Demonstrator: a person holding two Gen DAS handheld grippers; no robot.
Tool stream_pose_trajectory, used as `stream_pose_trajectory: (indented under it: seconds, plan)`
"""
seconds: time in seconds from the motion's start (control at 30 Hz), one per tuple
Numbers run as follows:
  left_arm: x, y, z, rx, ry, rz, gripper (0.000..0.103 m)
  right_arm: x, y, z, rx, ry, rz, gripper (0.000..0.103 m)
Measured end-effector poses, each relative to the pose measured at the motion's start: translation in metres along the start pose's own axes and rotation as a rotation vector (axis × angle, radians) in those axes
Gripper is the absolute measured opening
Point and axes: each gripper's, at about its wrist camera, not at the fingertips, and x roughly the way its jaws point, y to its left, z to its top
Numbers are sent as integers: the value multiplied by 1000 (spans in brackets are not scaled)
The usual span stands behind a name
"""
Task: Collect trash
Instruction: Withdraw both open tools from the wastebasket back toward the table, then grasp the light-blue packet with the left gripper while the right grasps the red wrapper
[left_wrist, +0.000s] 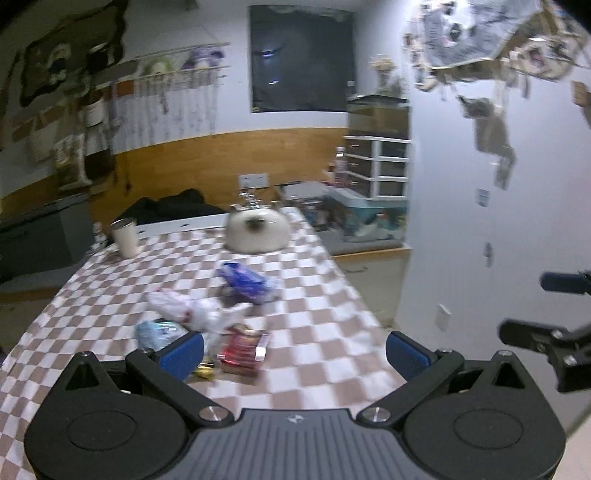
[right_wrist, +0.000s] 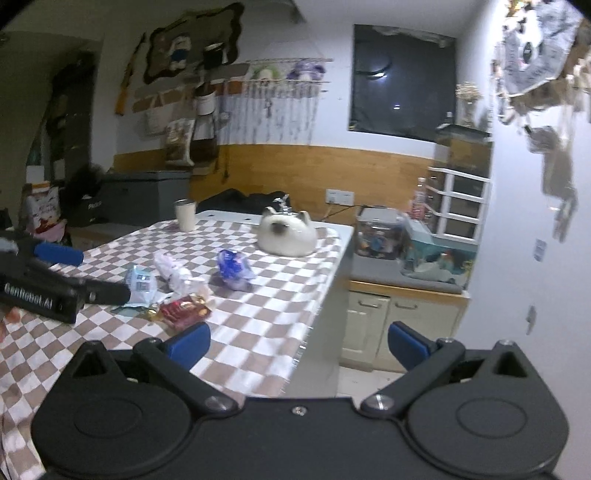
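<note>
Several pieces of trash lie clustered on the checkered counter (right_wrist: 258, 332), toward its near left part. Farther back sits a white cat-shaped pot (right_wrist: 286, 236), with a pale cup (right_wrist: 185, 215) to its left. Both tongs hang released, blue pads spread wide: the left tongs (left_wrist: 295, 354) just above the red wrapper (left_wrist: 245, 349), the right tongs (right_wrist: 299, 343) over the counter's right edge. A blue-purple bag (right_wrist: 234, 268) lies with its long axis running away from the cameras. The crumpled white wrapper (right_wrist: 177, 275) runs diagonally, far-left to near-right. The light-blue packet (right_wrist: 140, 286) lies flat beside it. A small gold scrap (left_wrist: 202, 371) touches the red wrapper.
</note>
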Motion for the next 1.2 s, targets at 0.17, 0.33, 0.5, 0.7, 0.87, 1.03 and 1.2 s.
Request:
stream_pose_trajectory:
  seconds: [0.17,0.33,0.5,0.7,0.87,1.03,1.2]
  plan:
    - [41,53,4,-78,37,69,103,36,22,7,6,31,15,103]
    - [90,93,12,-157,59,99,103,62,42,9,-20,67,29,103]
    - [139,128,5,-258,119,118,103,84,56,12,-26,92,27,103]
    - [172,162,-21,-363,171,128,103,112,74,15,-22,118,46,103]
    - [182,179,-39,-444,161,83,103,143,88,20,-5,148,72,103]
    - [189,183,-46,-441,162,44,103,181,108,19,-3,185,92,103]
    - [193,186,-48,-457,166,31,103,212,129,11,-6,208,125,103]
